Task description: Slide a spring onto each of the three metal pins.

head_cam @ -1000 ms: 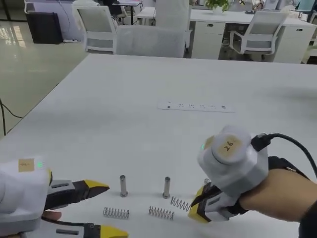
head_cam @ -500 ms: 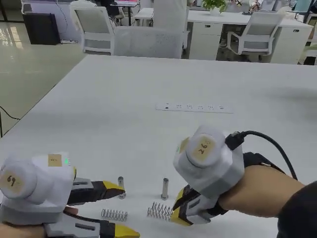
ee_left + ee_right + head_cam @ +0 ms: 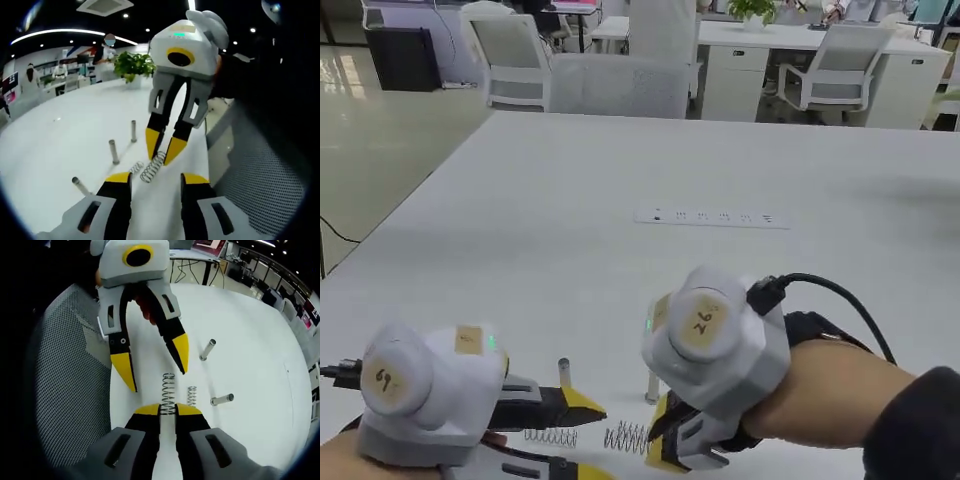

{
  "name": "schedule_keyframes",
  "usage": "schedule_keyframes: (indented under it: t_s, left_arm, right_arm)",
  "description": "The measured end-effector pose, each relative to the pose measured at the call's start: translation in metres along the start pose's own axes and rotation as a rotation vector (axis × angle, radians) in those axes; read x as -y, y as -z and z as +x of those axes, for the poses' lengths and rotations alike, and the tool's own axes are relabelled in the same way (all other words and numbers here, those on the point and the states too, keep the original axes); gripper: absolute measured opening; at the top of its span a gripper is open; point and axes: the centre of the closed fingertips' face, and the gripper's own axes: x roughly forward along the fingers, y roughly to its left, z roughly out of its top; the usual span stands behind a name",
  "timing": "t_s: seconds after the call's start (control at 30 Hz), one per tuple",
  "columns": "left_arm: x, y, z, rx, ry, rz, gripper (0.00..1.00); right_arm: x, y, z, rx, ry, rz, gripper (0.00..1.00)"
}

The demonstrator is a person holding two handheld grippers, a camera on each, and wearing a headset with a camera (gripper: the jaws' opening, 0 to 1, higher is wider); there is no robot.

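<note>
right tool (image 3: pixel 168 410) has been shifted left over the counter (image 3: pixel 620 270), now clamped on a spring (image 3: pixel 168 387); left tool (image 3: pixel 156 178) is held spread open nearby.

Metal pins: three are counted, first pin (image 3: pixel 80 186), second pin (image 3: pixel 114 151), third pin (image 3: pixel 133 131). Springs: two are seen, first spring (image 3: pixel 152 167), second spring (image 3: pixel 135 167). Grippers: two are noted, left gripper (image 3: pixel 156 178), right gripper (image 3: pixel 161 152). One power strip (image 3: pixel 711 216) is logged.
</note>
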Motion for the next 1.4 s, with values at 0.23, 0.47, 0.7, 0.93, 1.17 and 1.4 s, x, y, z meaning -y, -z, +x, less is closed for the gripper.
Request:
schedule_keyframes:
  t_s: [0.23, 0.47, 0.7, 0.93, 1.17, 1.4]
  left_arm:
    - [0.009, 0.004, 0.005, -0.012, 0.033, 0.034, 0.21]
    - [0.013, 0.009, 0.007, -0.045, 0.051, 0.082, 0.14]
    - [0.013, 0.013, 0.008, -0.085, 0.048, 0.17, 0.05]
    - [0.01, 0.017, 0.007, -0.1, 0.036, 0.182, 0.04]
    - [0.007, 0.018, 0.006, -0.107, 0.02, 0.184, 0.03]
    - [0.006, 0.018, 0.006, -0.105, 0.012, 0.174, 0.03]
  right_arm:
    - [-0.01, -0.001, 0.002, -0.004, -0.036, -0.039, 0.07]
    - [-0.017, -0.001, 0.001, -0.004, -0.067, -0.046, 0.07]
    - [-0.022, -0.003, 0.0, 0.001, -0.094, -0.029, 0.07]
    - [-0.019, -0.01, -0.006, 0.04, -0.092, -0.004, 0.07]
    - [-0.017, -0.02, -0.011, 0.097, -0.091, 0.023, 0.07]
    - [-0.015, -0.033, -0.016, 0.163, -0.085, 0.046, 0.08]
